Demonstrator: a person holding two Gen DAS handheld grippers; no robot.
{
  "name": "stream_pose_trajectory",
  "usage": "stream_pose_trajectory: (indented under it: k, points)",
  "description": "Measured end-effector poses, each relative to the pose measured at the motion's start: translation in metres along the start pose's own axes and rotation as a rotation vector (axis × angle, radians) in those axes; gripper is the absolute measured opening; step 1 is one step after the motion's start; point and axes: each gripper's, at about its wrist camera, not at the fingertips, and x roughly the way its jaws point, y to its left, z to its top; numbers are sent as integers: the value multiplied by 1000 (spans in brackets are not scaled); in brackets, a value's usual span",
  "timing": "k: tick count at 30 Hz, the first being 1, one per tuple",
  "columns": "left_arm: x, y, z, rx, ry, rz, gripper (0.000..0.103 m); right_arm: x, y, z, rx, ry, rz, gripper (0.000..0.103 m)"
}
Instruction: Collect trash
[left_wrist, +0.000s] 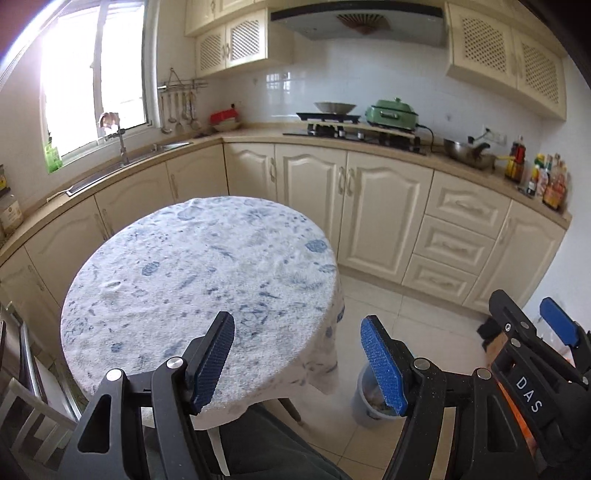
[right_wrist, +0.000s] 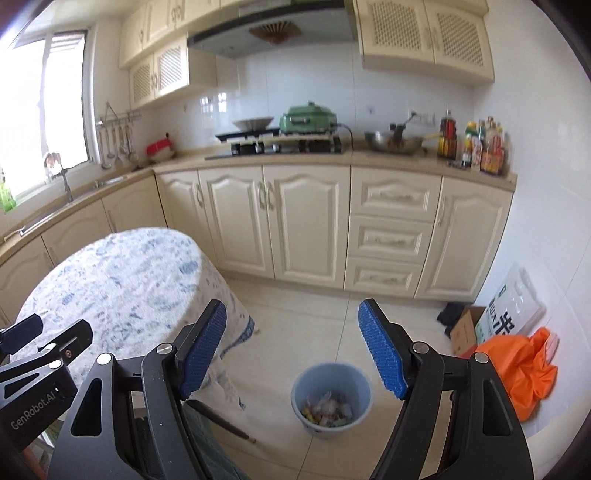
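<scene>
Right wrist view: wrappers are seen gathered inside the blue bin (right_wrist: 330, 397) on the floor beside the cloth-covered worktop (right_wrist: 110, 280), on which no trash is seen. Both the left tool (left_wrist: 301, 363) and right tool (right_wrist: 291, 350) are held wide, empty. Collection is judged essentially finished.

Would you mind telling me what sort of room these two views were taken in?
Almost certainly a home kitchen: cream cabinets run beneath a counter bearing a gas hob under an extractor hood, with a sink by the window. A cloth-covered round table stands in front.
</scene>
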Motion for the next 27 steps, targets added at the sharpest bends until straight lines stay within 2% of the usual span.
stream_pose_trajectory:
  k: [7, 14, 24, 27]
  points:
    - [-52, 11, -39, -58, -95, 63, 67, -31, 20, 7, -33, -85, 65, 76]
    - [-68, 12, -69, -67, -117, 62, 67, -50, 33, 1, -70, -134, 87, 79]
    - [-82, 12, -83, -56, -122, 40, 68, -57, 34, -5, -68, -128, 77, 79]
    - [-74, 18, -67, -58, -126, 41, 68, -60, 34, -7, -67, -132, 74, 80]
